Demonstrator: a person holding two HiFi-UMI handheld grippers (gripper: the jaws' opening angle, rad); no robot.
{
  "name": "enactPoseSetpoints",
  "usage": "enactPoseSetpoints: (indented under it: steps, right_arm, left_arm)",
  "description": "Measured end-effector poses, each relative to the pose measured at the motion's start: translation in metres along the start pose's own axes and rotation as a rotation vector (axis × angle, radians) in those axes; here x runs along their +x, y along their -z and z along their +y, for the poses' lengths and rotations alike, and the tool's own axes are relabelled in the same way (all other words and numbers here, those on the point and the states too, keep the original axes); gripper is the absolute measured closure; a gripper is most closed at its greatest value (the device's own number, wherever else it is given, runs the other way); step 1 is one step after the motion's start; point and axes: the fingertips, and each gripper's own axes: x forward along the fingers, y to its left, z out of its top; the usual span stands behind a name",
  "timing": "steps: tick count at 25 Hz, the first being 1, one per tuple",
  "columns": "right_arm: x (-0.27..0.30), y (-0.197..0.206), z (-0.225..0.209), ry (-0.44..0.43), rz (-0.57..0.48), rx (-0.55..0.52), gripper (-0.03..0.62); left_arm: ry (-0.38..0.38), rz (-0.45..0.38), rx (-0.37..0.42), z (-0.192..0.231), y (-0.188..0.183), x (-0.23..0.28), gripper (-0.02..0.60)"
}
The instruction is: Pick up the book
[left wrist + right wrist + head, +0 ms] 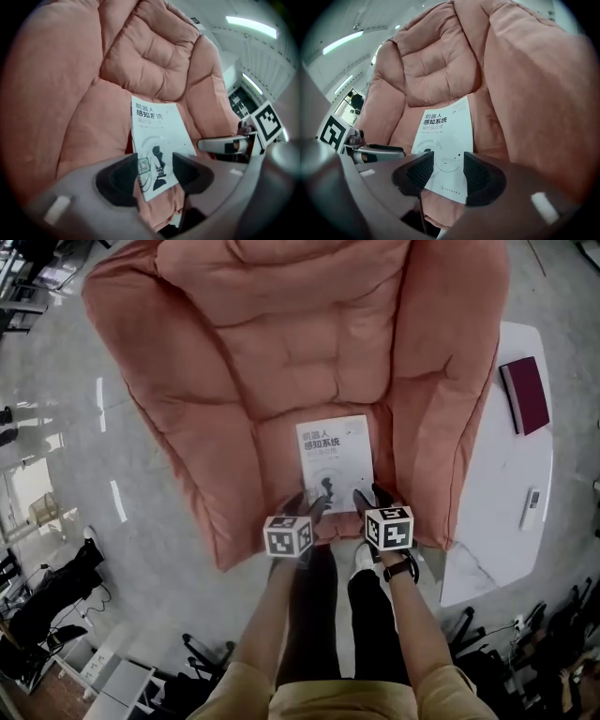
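The book (333,463) lay flat, cover up, on the seat of the big pink chair (234,352), its near end close to the seat's front edge. The left gripper (307,502) and right gripper (369,495) hung side by side over that near end. Both had their jaws spread and pinched nothing. In each gripper view the cover showed between the pads, but they weren't pressing on it.

Where it could've gone sideways, probably:
- The seat looked soft and quilted, so pushing down to get a jaw under the edge might just have sunk the book into the padding.
- It looked like a thin paperback. Catching only the cover would likely have let it flop open and dangle.
- A nudge from a jaw tip could have skated it up the seat toward the backrest.
- The two grippers were right next to each other, so they could have bumped when closing.
- A red notebook (525,395) sat on the table (487,549) off to the right, which would've been the wrong thing to grab.

Readable writing: the cover's title was in Chinese, 机器人 / 感知系统, with a paler line below that looked like 设计及应用. The small print at the bottom was too tiny to read.
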Motion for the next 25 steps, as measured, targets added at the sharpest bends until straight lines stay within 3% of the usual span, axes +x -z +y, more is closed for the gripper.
enactPoseSetpoints:
  steps: [9,12,14,20,25]
  right_arm:
    - [0.041,0.003,-0.024,0.034,0.012,0.019,0.338]
    - [0.051,0.007,-0.03,0.03,0.029,0.031,0.339]
    - [0.057,0.009,-0.034,0.023,0.043,0.036,0.341]
    - [0.069,0.011,-0.037,0.017,0.076,0.034,0.358]
    - [0.056,0.007,-0.034,-0.022,0.05,0.083,0.449]
  left_arm:
    - [-0.022,0.039,-0.026,0.027,0.006,0.042,0.327]
    - [-0.022,0.042,-0.054,0.033,0.005,0.05,0.345]
    - [-0.004,0.06,-0.059,0.035,0.006,0.055,0.393]
    - [0.064,0.112,-0.092,0.035,0.005,0.066,0.399]
    - [0.15,0.121,-0.152,0.031,0.003,0.058,0.487]
